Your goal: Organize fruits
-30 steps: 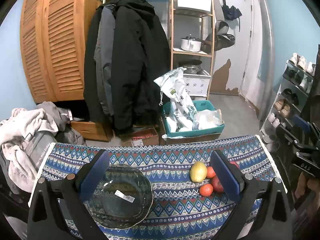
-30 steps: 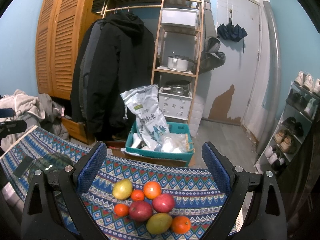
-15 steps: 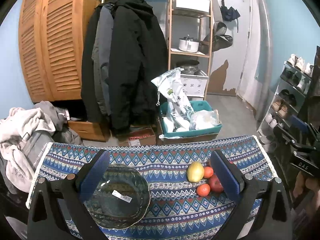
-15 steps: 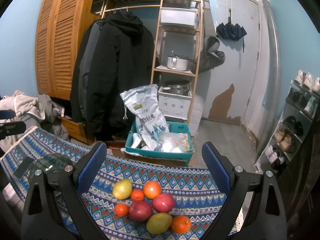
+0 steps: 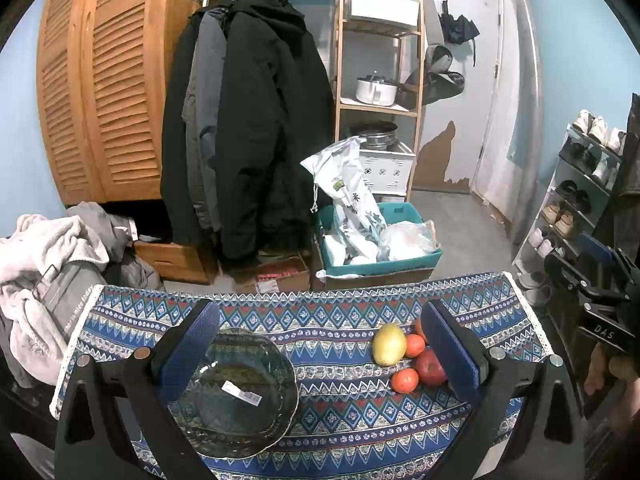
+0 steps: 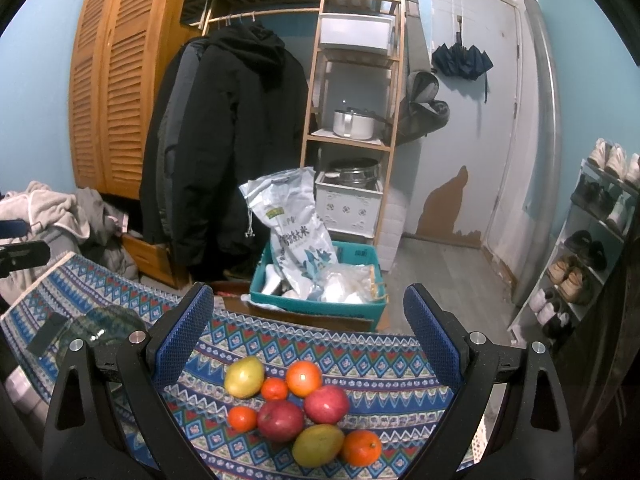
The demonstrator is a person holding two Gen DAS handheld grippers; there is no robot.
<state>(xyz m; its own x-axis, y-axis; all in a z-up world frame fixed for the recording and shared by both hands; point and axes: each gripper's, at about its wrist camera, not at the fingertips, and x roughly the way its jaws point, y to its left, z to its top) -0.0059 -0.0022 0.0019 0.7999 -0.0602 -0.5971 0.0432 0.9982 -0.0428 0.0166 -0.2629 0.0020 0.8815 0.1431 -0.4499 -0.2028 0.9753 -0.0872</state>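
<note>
Left wrist view: the left gripper [image 5: 320, 354] is hovering wide open and empty over a glass bowl [image 5: 236, 394] on the patterned cloth [image 5: 344, 312].

Right wrist view: the right gripper [image 6: 306, 334] is gaping empty above the fruit pile [image 6: 304, 400]; nudging one round fruit could be sending others rolling off.

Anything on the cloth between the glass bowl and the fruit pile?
Nothing: in the left wrist view only bare patterned cloth separates the glass bowl from the fruit pile.
</note>
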